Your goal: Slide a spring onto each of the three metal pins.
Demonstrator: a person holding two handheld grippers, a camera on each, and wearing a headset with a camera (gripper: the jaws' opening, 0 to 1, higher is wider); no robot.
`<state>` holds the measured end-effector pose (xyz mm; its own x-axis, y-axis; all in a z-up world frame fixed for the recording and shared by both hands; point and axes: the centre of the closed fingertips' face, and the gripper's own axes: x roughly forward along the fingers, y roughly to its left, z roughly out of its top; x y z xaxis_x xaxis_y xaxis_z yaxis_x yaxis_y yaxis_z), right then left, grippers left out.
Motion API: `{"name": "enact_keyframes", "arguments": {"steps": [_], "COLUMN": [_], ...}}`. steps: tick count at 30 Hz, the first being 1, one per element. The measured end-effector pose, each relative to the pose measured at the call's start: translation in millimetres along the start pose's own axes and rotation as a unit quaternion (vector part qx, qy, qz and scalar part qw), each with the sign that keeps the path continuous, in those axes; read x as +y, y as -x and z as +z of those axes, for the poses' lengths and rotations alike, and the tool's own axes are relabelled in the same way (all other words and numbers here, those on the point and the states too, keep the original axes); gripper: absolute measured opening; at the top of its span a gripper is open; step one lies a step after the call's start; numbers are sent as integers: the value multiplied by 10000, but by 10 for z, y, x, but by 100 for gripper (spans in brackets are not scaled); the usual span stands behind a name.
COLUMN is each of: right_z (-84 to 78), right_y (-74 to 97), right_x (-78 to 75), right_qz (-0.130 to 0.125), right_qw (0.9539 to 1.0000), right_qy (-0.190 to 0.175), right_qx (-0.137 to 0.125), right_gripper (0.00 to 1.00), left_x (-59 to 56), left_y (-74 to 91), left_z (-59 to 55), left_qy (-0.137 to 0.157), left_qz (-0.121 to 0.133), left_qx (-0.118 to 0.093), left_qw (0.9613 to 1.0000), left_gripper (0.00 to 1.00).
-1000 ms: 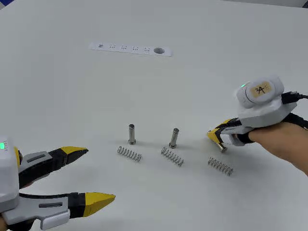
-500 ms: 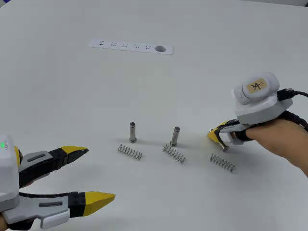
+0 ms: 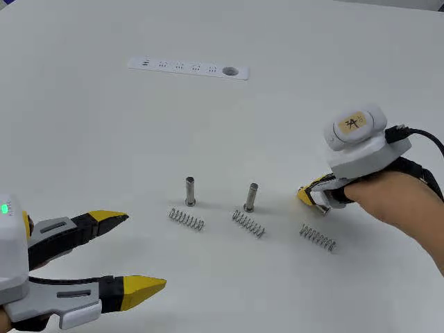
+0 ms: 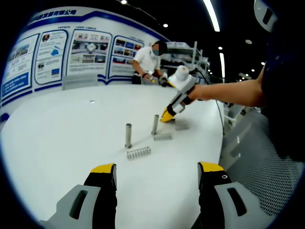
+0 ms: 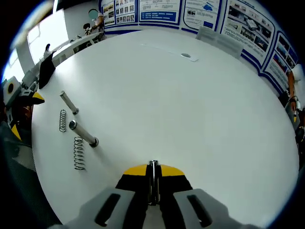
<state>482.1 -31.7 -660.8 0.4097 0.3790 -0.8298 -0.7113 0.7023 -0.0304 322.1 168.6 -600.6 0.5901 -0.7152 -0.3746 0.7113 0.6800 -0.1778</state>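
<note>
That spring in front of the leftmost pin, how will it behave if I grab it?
The spring is thin open coil, so probably light and squashy when pinched. Lying sideways on the smooth table, it may roll if nudged.

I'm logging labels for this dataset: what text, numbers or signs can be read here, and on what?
Tan sticker atop the right gripper: a dark mark, too blurred to read.
Power strip: tiny markings, too small to read.
Wall posters: blue header characters and panels, too blurred to read.
So no text can be quoted.
</note>
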Motion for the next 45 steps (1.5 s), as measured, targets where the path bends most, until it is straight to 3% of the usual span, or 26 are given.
{"name": "enact_keyframes", "arguments": {"steps": [8, 20, 45], "right_z": [-2, 21, -65], "right_y": [155, 427, 579], "right_x": [9, 21, 97], "right_qz": [68, -9, 18], "right_qw": [9994, 9976, 9951], "right_qy": [-254, -335, -507], "right_qx": [-244, -609, -852], "right_gripper": [8, 9, 9], "left_x": [40, 16, 0], "left_y": [41, 12, 25], "left_z": [-11, 26, 35], "left_qy": [26, -32, -47], "left_qz": [54, -3, -16], "left_qx": [6, -13, -26], "left_qw": [10000, 10000, 10000], "left_gripper": [70, 69, 69]}}
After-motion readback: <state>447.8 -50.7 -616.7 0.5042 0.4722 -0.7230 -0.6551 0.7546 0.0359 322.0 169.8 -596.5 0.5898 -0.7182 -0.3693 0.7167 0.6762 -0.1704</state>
